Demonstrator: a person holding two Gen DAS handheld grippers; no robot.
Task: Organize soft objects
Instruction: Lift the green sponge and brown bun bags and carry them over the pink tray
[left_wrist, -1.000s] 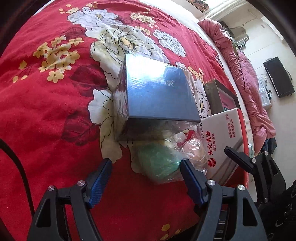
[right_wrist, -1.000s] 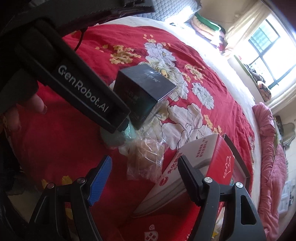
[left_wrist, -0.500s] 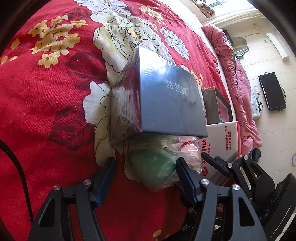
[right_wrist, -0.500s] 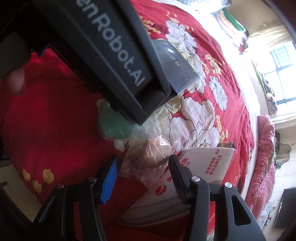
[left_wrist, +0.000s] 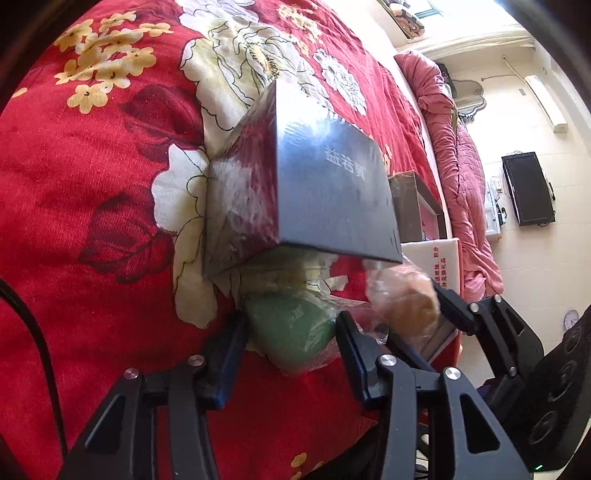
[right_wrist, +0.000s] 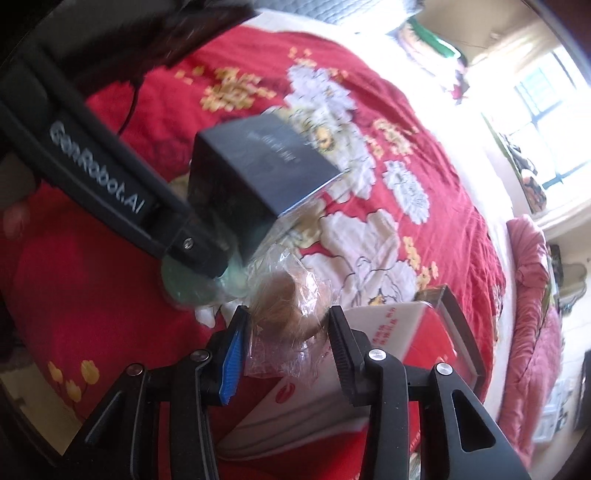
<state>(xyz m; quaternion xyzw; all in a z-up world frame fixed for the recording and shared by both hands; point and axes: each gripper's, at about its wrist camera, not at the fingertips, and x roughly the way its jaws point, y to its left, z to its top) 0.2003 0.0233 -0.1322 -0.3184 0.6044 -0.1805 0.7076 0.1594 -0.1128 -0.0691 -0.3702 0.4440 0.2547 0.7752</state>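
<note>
On the red floral bedspread (left_wrist: 92, 192), the left gripper (left_wrist: 291, 332) had just been closing its jaws, and both fingers now pressed against the sides of a green soft object wrapped in clear plastic (left_wrist: 291, 332), which lay on the cover just in front of a dark shrink-wrapped box (left_wrist: 332, 192). The right gripper (right_wrist: 284, 328) had likewise been closing, and its blue-padded finger (right_wrist: 232, 362) and black one sat tight against a brown soft object in crinkled clear plastic (right_wrist: 288, 310), held just beside the green one, above the near corner of a white and red carton (right_wrist: 391, 332). In the left wrist view the brown bundle (left_wrist: 406, 299) showed at the right between the right gripper's fingers. Behind the carton stood a second, dark-rimmed box (left_wrist: 413, 206). A pink quilt (left_wrist: 458, 177) lay bunched along the far edge of the bed. The right wrist view was somewhat blurred
</note>
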